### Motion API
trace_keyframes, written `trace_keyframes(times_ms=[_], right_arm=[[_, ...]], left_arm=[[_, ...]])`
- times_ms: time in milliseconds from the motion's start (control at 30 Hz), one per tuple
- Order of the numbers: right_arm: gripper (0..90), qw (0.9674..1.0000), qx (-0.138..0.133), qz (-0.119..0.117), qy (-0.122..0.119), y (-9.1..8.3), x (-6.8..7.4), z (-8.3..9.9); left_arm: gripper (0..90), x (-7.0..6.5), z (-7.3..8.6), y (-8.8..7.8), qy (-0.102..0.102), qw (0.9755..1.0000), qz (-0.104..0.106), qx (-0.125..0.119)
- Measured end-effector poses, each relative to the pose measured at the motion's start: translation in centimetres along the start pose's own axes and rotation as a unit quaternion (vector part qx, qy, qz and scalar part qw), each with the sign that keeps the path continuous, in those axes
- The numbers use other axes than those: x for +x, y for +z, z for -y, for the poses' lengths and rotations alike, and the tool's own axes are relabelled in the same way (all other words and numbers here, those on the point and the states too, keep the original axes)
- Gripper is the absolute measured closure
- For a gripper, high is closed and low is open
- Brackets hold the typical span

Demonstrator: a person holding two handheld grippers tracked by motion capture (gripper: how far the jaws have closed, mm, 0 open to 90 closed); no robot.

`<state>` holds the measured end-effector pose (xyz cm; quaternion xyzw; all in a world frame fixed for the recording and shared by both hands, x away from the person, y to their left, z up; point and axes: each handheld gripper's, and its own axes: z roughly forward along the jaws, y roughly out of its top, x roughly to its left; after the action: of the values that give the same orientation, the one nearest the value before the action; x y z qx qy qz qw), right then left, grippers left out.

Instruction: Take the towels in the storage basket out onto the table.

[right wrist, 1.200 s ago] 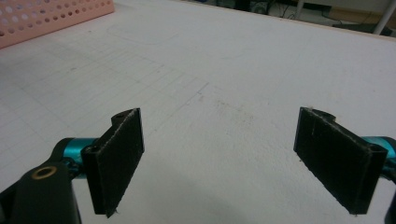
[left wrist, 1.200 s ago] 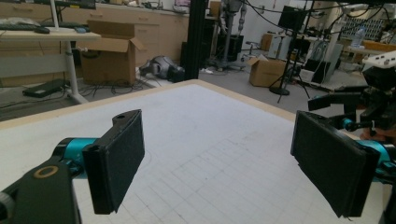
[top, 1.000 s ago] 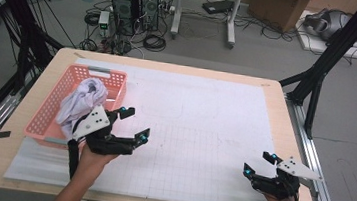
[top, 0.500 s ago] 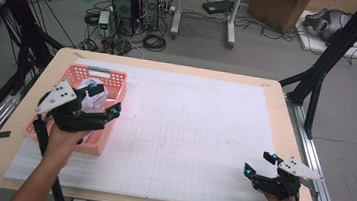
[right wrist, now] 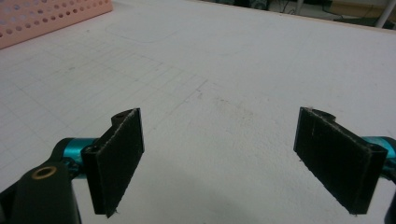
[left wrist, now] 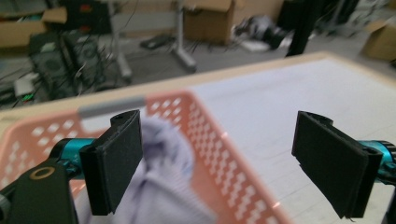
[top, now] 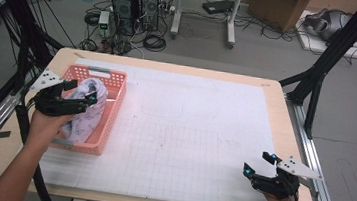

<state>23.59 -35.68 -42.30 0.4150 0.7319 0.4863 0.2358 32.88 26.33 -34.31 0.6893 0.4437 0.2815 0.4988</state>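
The pale cloth (top: 86, 108) lies bunched in the pink basket (top: 109, 118) at nine o'clock on the surface (top: 203, 133). My left gripper (top: 82, 95) hovers over it, jaws wide apart. My right gripper (top: 259, 164), also spread, rests at four o'clock.

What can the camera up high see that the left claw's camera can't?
The high view takes in the whole table, the person's hands, and the right claw resting open near the table's right front corner, far from the basket. The left gripper view instead looks close along the left claw, its black jaws spread wide and gripping nothing, one jaw beside the cloth. Both share the pink basket with the pale cloth inside, the white gridded mat and the cluttered floor beyond.
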Motion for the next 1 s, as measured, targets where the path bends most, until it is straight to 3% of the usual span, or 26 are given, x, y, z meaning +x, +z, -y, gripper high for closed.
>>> trace_keyframes(times_ms=[33,167,267,333,367,433,467,500,667,867,1000], right_arm=[[14.7,1.0,0.001,0.0,0.0,0.0,0.0,0.0],[14.7,1.0,0.003,-0.001,0.002,0.0,0.0,0.1],[14.7,1.0,0.004,0.0,0.0,0.1,-0.1,0.1],[14.7,1.0,0.007,-0.003,0.001,0.1,-0.1,0.1],[14.8,1.0,0.008,-0.002,0.0,0.1,-0.1,0.1],[14.7,1.0,0.007,-0.002,-0.002,0.1,0.0,0.1],[14.7,1.0,0.006,-0.002,-0.001,0.2,0.0,0.1],[14.8,1.0,0.006,-0.003,-0.002,0.2,0.0,0.1],[14.7,0.9999,0.011,-0.004,-0.002,0.2,0.1,0.1],[14.7,0.9999,0.012,-0.004,0.0,0.3,0.0,0.2],[14.7,0.9999,0.015,-0.005,-0.002,0.4,0.1,0.2]], left_arm=[[17.0,0.6,0.4,0.6,-0.005,0.9998,-0.011,0.018],[17.1,1.3,1.1,1.2,0.002,0.9988,-0.024,0.043],[17.1,1.7,1.5,1.8,0.002,0.9971,-0.028,0.071],[17.2,1.9,1.8,2.3,0.009,0.9947,-0.035,0.097],[17.2,1.9,1.8,2.3,0.009,0.9947,-0.035,0.097],[17.3,2.4,2.4,3.1,0.003,0.99,-0.048,0.133],[17.3,2.4,2.4,3.1,0.003,0.99,-0.048,0.133],[17.3,2.6,2.8,3.6,-0.001,0.9863,-0.062,0.153],[16.8,3.0,3.9,5.1,-0.008,0.9756,-0.074,0.206],[12.7,3.4,4.4,6.0,-0.015,0.9707,-0.084,0.225],[10.6,3.8,4.9,6.7,-0.016,0.9639,-0.091,0.25]])
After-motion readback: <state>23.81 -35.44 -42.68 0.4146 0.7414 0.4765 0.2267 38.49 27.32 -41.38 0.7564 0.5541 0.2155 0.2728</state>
